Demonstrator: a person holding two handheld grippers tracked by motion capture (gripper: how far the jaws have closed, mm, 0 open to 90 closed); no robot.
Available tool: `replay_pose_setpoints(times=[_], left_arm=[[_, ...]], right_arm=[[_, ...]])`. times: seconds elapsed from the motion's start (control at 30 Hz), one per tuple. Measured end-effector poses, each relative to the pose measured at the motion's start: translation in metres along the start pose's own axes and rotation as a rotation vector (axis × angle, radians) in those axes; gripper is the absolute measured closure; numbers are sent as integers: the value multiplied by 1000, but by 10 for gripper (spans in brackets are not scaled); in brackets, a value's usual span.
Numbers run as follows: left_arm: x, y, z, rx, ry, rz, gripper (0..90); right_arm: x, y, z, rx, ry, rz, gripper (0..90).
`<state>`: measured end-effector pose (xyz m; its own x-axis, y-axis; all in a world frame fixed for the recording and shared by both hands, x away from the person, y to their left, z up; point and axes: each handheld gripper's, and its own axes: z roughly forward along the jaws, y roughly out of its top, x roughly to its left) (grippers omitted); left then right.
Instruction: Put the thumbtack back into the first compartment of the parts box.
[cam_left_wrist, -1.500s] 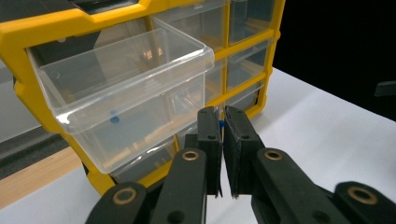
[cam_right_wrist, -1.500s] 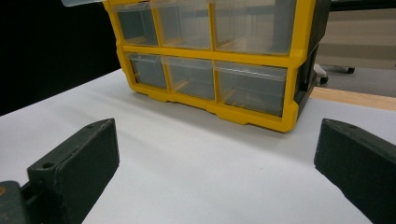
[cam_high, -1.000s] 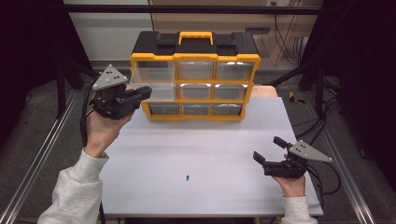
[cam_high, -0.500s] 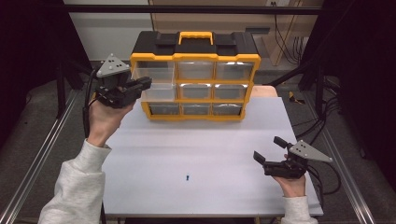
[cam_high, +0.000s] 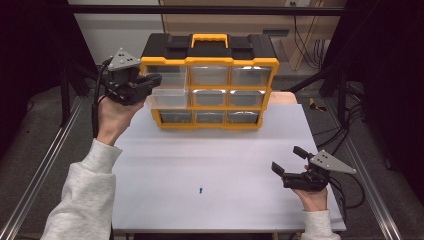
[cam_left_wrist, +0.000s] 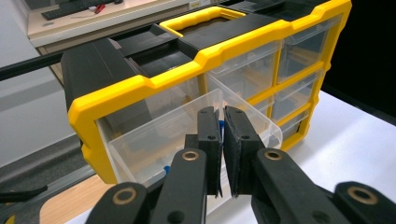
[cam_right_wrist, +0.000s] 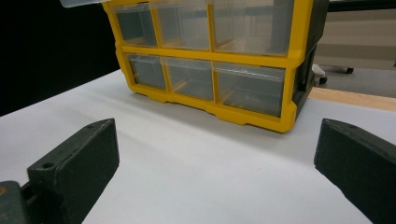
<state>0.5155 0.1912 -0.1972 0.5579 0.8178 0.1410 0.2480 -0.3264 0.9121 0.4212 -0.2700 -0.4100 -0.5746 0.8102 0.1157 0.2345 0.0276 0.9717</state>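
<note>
A yellow and black organizer (cam_high: 210, 62) with clear drawers stands at the back of the white table (cam_high: 220, 150). Its top-left drawer (cam_left_wrist: 154, 140) is pulled out, and a bit of blue lies inside it. My left gripper (cam_high: 156, 80) is raised at the organizer's left end, its tips (cam_left_wrist: 220, 112) over that open drawer. Its jaws are shut, with a speck of blue pinched between the tips. My right gripper (cam_high: 288, 159) rests low near the table's front right, open (cam_right_wrist: 217, 140), with nothing between its jaws. A small blue piece (cam_high: 200, 190) lies on the table near the front.
The other drawers (cam_right_wrist: 247, 86) of the organizer are pushed in. Metal rails (cam_high: 45, 165) run along both sides of the table. A wooden board (cam_right_wrist: 355, 98) shows behind the organizer on the right.
My left gripper has risen and moved toward the organizer's top-left corner, jaws still shut. The right gripper has stayed where it was.
</note>
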Motion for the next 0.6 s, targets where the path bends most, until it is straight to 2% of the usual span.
replay_pose_setpoints(times=[0.4, 0.6], left_arm=[[6, -1, 18, 24, 18, -5, 850], [10, -3, 24, 54, 35, 0, 850]], right_arm=[[0, 0, 0, 2, -5, 10, 5], [-1, 0, -1, -3, -1, 5, 5]])
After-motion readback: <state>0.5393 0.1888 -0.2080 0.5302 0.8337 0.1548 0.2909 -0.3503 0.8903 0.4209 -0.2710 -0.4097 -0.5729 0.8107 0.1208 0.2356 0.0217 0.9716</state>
